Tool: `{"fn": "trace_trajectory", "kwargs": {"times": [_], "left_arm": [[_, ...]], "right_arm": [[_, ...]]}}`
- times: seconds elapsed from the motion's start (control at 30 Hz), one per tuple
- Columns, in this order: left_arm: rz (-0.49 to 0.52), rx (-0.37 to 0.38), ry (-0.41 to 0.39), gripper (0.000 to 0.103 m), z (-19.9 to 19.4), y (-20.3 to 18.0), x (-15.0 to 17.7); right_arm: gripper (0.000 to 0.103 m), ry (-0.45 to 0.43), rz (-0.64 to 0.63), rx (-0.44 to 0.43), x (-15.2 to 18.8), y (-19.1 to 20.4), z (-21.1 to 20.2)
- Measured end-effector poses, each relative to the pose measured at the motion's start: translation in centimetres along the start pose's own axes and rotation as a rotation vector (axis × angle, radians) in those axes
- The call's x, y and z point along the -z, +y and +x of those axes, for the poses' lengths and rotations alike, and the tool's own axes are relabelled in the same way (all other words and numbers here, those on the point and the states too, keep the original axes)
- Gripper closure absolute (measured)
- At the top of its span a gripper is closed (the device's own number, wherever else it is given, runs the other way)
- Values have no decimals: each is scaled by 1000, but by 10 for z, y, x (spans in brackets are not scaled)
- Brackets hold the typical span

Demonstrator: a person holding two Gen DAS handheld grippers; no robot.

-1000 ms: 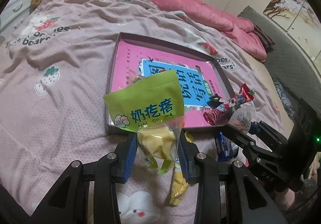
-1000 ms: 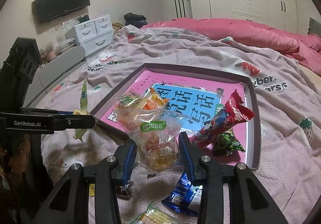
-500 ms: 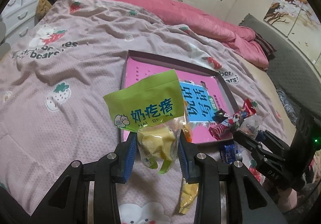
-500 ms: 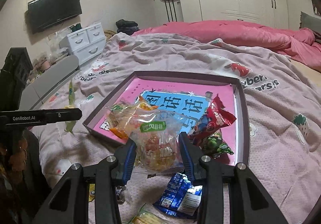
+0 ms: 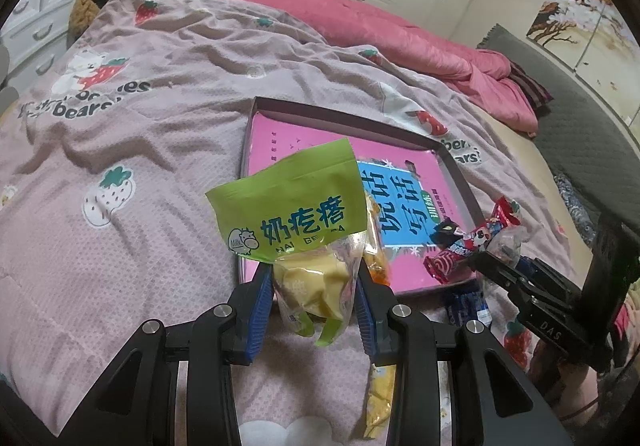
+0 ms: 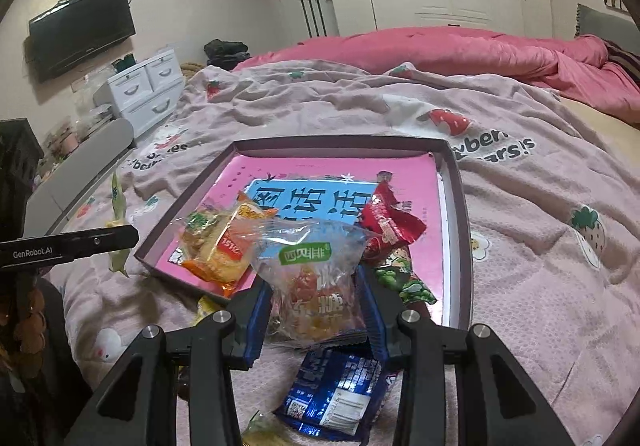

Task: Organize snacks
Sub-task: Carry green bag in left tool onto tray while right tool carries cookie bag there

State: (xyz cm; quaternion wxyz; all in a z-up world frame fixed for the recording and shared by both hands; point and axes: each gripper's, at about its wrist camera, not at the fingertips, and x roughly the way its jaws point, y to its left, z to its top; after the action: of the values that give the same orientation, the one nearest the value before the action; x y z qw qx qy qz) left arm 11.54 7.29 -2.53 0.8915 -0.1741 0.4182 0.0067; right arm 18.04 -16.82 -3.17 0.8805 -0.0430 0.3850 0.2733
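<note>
Both bags have crept closer to the tray: left hand-held gripper stays clamped on green bag, right hand-held gripper on clear candy bag, both at its near edge, drop-in pending.

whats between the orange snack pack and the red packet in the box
In the right wrist view, the clear candy bag held by the right gripper sits between orange pack and red packet.

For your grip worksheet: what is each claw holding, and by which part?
The left claw pinches the green-topped bag by its clear lower part. The right claw pinches the clear candy bag by its lower half.
</note>
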Motion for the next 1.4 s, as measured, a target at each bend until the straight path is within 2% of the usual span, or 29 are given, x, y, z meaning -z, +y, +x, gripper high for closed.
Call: {"fn": "trace_trajectory", "kwargs": {"times": [0.67, 1.4], "left_arm": [[52, -22, 12, 64, 28, -11, -6], [63, -48, 31, 64, 53, -11, -12]], "right_arm": [[61, 16, 41, 17, -4, -13, 19], [64, 36, -54, 56, -6, -1, 35]]}}
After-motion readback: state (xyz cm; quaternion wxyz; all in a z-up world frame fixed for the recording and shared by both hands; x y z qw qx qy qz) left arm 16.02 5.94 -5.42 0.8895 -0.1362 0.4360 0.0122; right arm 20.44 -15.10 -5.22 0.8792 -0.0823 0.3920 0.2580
